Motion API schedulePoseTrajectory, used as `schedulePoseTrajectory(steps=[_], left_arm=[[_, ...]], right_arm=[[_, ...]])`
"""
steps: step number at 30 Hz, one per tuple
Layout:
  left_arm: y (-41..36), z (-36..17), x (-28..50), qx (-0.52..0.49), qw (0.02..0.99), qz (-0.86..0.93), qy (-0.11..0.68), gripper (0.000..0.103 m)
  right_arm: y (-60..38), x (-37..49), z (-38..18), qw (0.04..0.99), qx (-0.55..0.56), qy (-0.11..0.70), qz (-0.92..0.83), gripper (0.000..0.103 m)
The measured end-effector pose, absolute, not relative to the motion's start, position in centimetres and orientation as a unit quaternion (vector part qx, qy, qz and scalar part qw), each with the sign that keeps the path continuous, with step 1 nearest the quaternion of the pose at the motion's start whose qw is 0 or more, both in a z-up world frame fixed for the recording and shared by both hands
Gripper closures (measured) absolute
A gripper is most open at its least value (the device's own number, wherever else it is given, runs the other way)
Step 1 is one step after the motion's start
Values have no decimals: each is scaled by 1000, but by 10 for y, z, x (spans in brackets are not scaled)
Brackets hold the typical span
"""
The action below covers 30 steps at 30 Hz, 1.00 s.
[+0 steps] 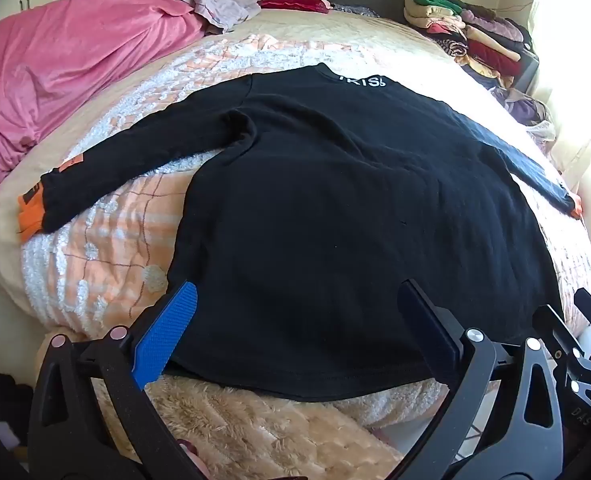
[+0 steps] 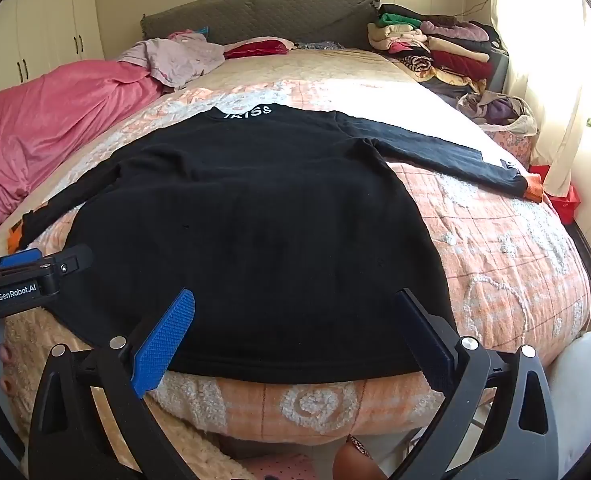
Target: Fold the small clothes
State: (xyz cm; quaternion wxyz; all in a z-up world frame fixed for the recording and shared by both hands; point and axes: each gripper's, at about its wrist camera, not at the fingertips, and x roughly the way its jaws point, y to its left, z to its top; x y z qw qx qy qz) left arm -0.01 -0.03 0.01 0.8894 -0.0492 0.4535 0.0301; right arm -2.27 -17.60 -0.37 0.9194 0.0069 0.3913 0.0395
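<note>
Both grippers — left (image 1: 295,320), right (image 2: 295,324) — tilt down, fingers wide, over black shirt (image 1: 335,200).

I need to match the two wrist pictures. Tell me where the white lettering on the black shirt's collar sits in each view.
Left wrist view: the white lettering sits upper centre-right, at the far edge of the black shirt.
Right wrist view: the white lettering sits upper centre-left.
Shared landmark: the pile of folded clothes at the bed's far right corner.

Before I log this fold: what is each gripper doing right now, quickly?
Left gripper: open, holding nothing, poised over the hem of the black long-sleeved top.
Right gripper: open, holding nothing, over the same hem.
</note>
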Motion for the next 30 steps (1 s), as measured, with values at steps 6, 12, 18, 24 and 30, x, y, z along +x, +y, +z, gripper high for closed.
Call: schedulePoseTrajectory(steps=[6,12,18,24,30], left_arm=[[0,1,-1,-50,891,31,450,9],[-2,1,-3,-48,890,30,452,9],[-1,3,-2,-46,891,30,450,9],[-2,4,-4,-46,892,29,448,9],[-2,4,-4,-45,892,29,449,9]], right_arm=[[-176,-23,-5,918,10,395,37,4],[-181,-27,-7,919,5,393,38,4],[-173,-27,1,919,1,392,38,4],[-171,-29,4,920,0,391,38,4],[-171,-31,6,920,0,389,40,4]])
